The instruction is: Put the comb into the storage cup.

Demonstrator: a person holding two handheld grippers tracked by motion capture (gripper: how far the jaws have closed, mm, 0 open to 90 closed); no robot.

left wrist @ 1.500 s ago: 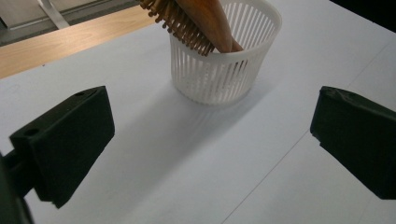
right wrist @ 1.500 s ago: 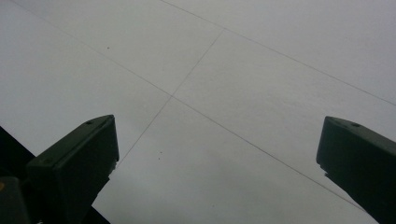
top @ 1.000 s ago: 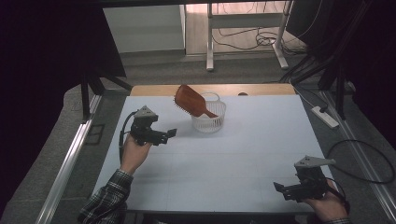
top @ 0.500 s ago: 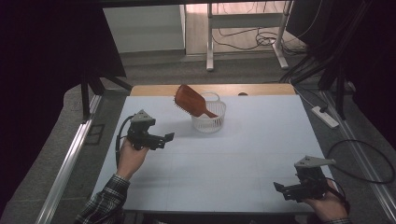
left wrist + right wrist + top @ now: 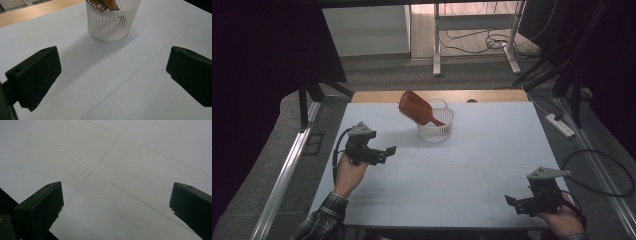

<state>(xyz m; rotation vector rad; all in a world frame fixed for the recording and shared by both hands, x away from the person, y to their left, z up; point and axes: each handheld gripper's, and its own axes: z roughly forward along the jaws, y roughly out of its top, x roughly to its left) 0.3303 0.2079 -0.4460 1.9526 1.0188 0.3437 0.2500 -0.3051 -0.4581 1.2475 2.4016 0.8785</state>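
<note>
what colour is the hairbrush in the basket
Reddish-brown wood; the hairbrush shows best in the high view, leaning out of the white basket.

The brush (image 5: 417, 108) looks like shiny brown wood, the slatted basket (image 5: 436, 131) like white plastic, and the table (image 5: 472, 175) is smooth, matt and pale.

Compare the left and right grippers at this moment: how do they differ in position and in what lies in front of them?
The left gripper sits at the table's left side, farther up the table, while the right gripper sits at the near right corner. The left gripper faces the white basket holding the wooden hairbrush; the right gripper looks onto bare white table. The left gripper points rightward, the right gripper leftward. Both have their jaws wide apart and hold nothing.
</note>
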